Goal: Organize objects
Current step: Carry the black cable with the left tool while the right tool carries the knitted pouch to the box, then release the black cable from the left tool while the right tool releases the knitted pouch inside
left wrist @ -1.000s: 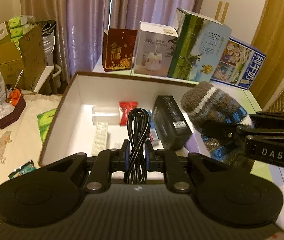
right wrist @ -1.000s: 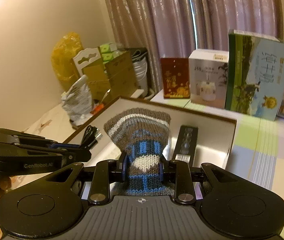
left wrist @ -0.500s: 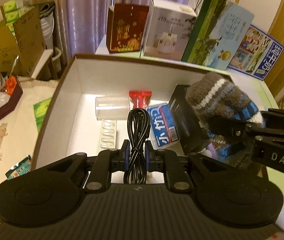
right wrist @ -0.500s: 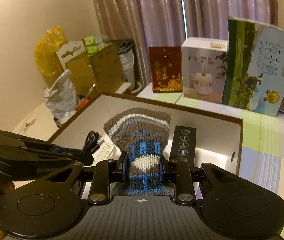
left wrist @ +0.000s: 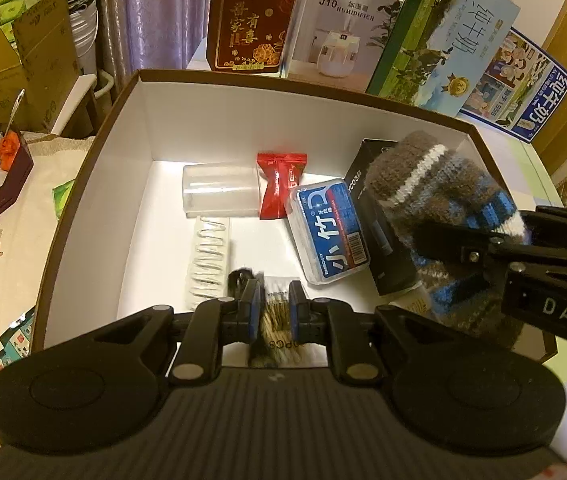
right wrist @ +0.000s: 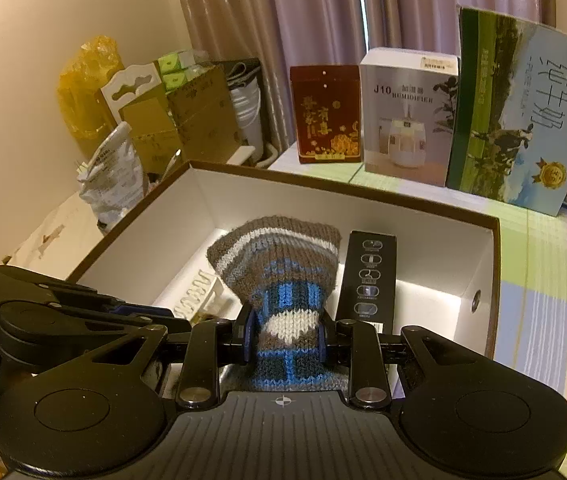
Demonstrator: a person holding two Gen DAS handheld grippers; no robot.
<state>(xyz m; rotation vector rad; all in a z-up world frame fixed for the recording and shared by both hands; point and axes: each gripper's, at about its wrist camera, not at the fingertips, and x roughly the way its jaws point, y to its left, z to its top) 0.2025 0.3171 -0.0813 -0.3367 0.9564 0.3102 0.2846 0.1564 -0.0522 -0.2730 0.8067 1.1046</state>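
In the left wrist view, the left gripper (left wrist: pixel 273 304) no longer holds the black cable (left wrist: pixel 239 280): its fingers are now parted and empty, and the cable lies blurred on the floor of the white box (left wrist: pixel 139 128), so this item seems delivered. In the right wrist view, the right gripper (right wrist: pixel 283 338) still pinches the knitted sock (right wrist: pixel 279 264) above the box, probably the next thing to put down.

Beyond the jaws, the white carton (left wrist: pixel 339 36) reads "J10 HUMIDIFIER", the dark red box (left wrist: pixel 249 26) shows gold 誉家有喜, the right gripper (left wrist: pixel 555 300) to the jaws' right bears "DAS", and the blue-labelled case (left wrist: pixel 329 236) ahead reads 小竹.
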